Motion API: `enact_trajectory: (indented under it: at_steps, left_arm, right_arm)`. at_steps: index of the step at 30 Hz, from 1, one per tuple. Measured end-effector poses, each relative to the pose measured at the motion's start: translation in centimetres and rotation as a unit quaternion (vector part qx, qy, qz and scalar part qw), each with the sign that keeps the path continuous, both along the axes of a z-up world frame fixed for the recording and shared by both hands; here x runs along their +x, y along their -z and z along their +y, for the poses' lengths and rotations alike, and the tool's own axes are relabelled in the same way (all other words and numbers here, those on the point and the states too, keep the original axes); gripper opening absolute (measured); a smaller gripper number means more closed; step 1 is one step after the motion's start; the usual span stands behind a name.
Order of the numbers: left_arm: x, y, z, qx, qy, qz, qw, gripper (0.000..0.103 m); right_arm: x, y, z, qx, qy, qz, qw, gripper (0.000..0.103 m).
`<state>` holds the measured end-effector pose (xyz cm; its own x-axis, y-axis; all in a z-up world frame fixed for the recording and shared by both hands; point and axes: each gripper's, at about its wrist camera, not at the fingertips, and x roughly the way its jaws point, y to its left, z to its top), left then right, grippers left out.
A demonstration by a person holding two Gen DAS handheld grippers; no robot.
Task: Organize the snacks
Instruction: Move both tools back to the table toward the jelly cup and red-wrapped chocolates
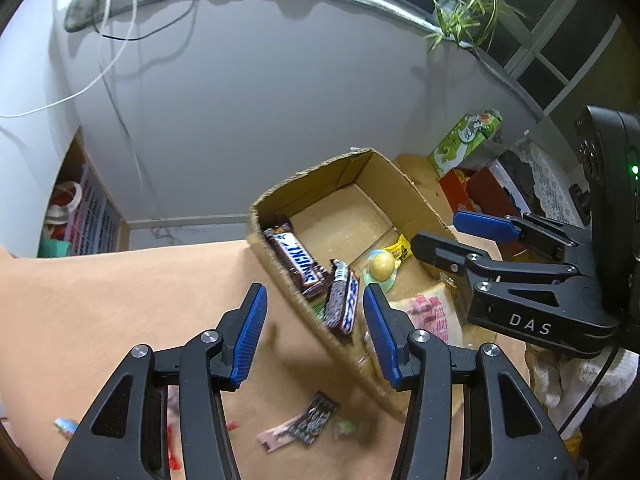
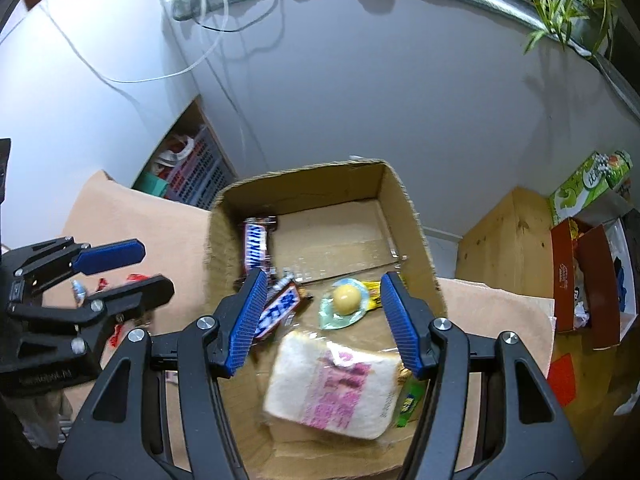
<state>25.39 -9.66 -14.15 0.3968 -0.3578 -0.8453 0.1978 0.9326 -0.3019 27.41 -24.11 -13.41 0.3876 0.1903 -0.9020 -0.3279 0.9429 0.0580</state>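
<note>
Both jaws wide, nothing held: my right gripper (image 2: 324,320) hovers over the cardboard box (image 2: 404,200) above the wrapped bread (image 2: 336,388), left gripper (image 1: 314,336) straddles the box wall by a Snickers bar (image 1: 340,304), so I'd clear that wall before dropping to the loose wrappers (image 1: 300,426) on the table (image 1: 120,292).

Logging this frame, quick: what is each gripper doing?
Left gripper: open, holding nothing.
Right gripper: open, empty, above the bread pack in the box.
</note>
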Motion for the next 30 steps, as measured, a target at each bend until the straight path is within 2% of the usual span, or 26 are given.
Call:
enact_trajectory:
  at_steps: [9,17,24,30]
  left_arm:
    - [-2.4,-1.7,6.1,-0.005,-0.048,-0.012,0.9987,0.049]
    - [-5.0,-1.1,11.8,-0.013,-0.112,-0.001,0.9937,0.049]
    - [-8.0,0.5,16.5,-0.017,-0.171,0.017,0.9850,0.049]
    - [-10.6,2.7,20.7,-0.024,-0.227,0.047,0.9724,0.049]
  right_arm:
    - [-3.1,-1.7,3.4,0.034,-0.039,-0.006,0.999,0.061]
    - [-5.3,-1.1,7.5,0.039,-0.085,0.010,0.996,0.062]
    - [-6.8,-0.2,10.6,0.040,-0.119,0.025,0.992,0.062]
    - [-7.9,0.9,13.2,0.038,-0.148,0.037,0.988,0.062]
